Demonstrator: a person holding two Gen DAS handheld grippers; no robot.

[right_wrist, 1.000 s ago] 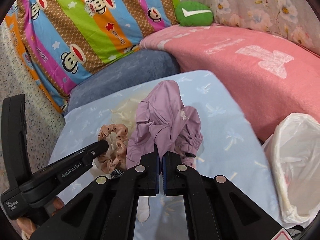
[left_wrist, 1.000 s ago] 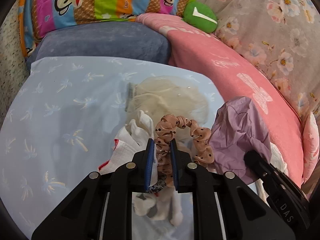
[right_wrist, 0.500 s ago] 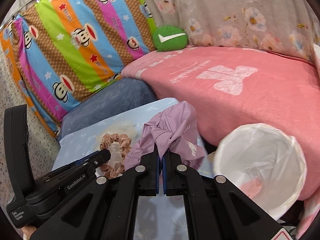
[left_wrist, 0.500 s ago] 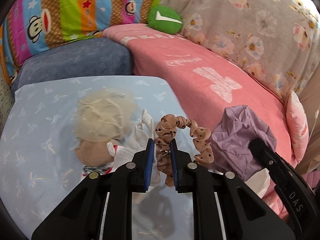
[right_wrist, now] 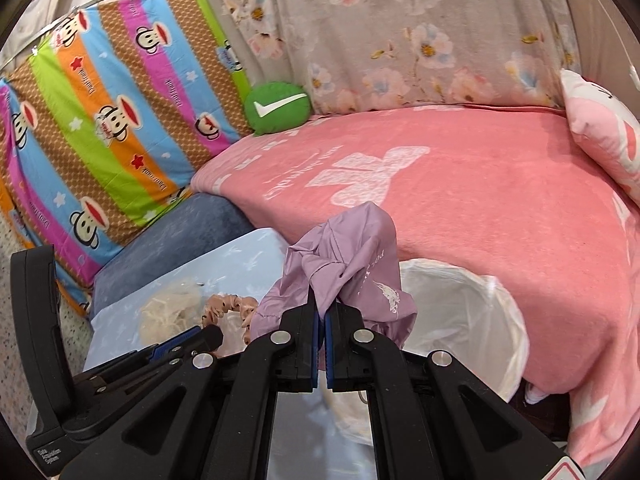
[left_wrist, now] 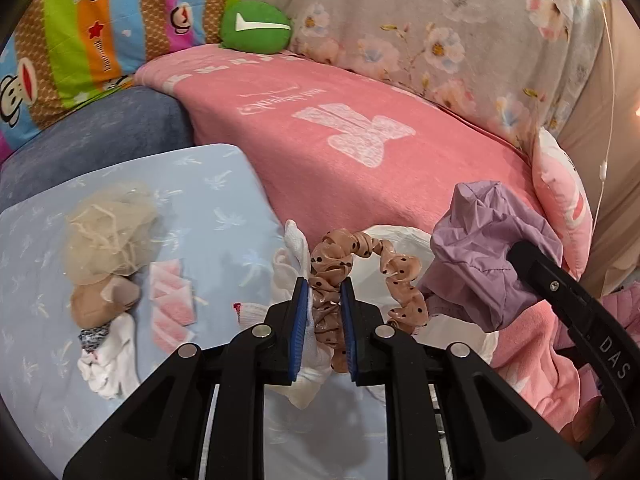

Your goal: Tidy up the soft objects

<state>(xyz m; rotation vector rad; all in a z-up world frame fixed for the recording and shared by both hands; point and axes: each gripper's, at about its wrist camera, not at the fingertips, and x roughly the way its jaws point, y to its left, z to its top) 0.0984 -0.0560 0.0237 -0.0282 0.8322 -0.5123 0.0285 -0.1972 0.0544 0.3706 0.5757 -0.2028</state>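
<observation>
Left wrist | scrunchie [left_wrist: 362,264]: tan, black-dotted, ruffled; pinched beside white sock [left_wrist: 298,246]

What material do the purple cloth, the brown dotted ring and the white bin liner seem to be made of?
Purple cloth: thin woven synthetic, perhaps nylon; faint sheen, sharp creases.
Dotted ring: a scrunchie of satin-like fabric; glossy ruffled folds, black dots.
Bin liner: thin plastic film; translucent white, crinkled at the rim.
</observation>
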